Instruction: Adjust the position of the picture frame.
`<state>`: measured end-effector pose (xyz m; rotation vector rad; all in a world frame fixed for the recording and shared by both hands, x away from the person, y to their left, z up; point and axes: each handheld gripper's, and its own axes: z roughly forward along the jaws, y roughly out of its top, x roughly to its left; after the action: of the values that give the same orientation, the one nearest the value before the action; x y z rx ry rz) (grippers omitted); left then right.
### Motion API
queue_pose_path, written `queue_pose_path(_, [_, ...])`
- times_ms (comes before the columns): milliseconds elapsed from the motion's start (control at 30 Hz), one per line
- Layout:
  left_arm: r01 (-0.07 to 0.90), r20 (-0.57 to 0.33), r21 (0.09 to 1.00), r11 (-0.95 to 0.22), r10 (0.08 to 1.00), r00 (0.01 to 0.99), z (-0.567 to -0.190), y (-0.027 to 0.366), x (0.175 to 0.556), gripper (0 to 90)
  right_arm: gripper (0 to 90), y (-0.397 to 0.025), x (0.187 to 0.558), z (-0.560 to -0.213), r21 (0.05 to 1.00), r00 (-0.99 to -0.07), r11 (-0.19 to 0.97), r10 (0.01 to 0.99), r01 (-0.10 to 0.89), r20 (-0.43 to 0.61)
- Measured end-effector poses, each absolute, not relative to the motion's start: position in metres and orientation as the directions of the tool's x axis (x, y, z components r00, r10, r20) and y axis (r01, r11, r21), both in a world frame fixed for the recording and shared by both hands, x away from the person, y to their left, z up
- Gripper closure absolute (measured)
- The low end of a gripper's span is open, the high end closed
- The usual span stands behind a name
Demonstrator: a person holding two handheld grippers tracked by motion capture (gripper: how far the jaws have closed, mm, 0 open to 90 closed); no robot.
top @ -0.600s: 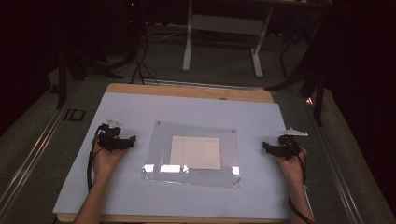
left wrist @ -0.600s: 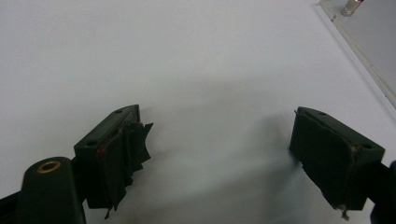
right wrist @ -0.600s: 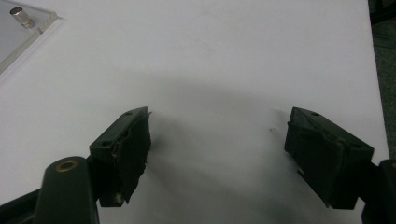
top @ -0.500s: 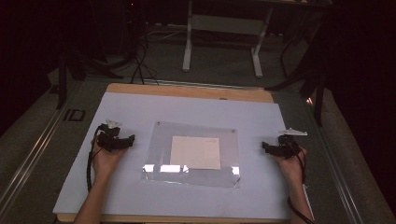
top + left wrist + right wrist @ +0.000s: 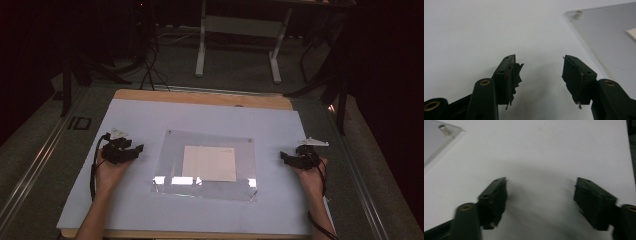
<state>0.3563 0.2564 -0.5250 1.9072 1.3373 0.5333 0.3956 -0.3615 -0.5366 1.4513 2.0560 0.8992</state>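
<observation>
Both grippers wide open, nothing held.
Clear acrylic frame [image 5: 205, 165] w/ paper sheet [image 5: 209, 163] lies between left gripper [image 5: 136, 148] & right gripper [image 5: 283, 156], apart from each, on white mat [image 5: 140, 115].

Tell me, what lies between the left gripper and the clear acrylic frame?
Nothing: in the high view, only bare white table cover separates the left gripper from the clear acrylic frame.
</observation>
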Motion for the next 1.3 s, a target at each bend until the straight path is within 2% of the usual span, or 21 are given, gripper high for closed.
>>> queue_pose_path(133, [0.582,-0.07,0.78,-0.228,0.893,0.444,-0.514,0.254,0.346,47.0,44.8,-0.359,0.393,-0.534,0.758,-0.407,0.249,0.913,0.603,0.024])
queue_pose_path(267, [0.535,-0.051,0.802,-0.265,0.863,0.503,-0.509,0.251,0.33,46.8,52.2,-0.354,0.384,-0.531,0.772,-0.518,0.314,0.855,0.553,0.024])
queue_pose_path(400, [0.527,-0.066,0.802,-0.282,0.835,0.546,-0.513,0.249,0.317,46.8,57.6,-0.353,0.375,-0.532,0.783,-0.57,0.313,0.819,0.537,0.063])
queue_pose_path(867, [0.508,-0.066,0.787,-0.351,0.77,0.635,-0.524,0.242,0.29,47.2,64.0,-0.331,0.355,-0.536,0.766,-0.691,0.436,0.723,0.472,0.014])
queue_pose_path(1100, [0.5,-0.068,0.774,-0.388,0.734,0.676,-0.528,0.241,0.276,51.5,64.4,-0.325,0.348,-0.536,0.768,-0.717,0.452,0.697,0.454,0.014])
queue_pose_path(1300, [0.495,-0.075,0.772,-0.399,0.716,0.694,-0.53,0.241,0.268,51.8,64.3,-0.324,0.347,-0.536,0.768,-0.721,0.458,0.693,0.448,0.007])
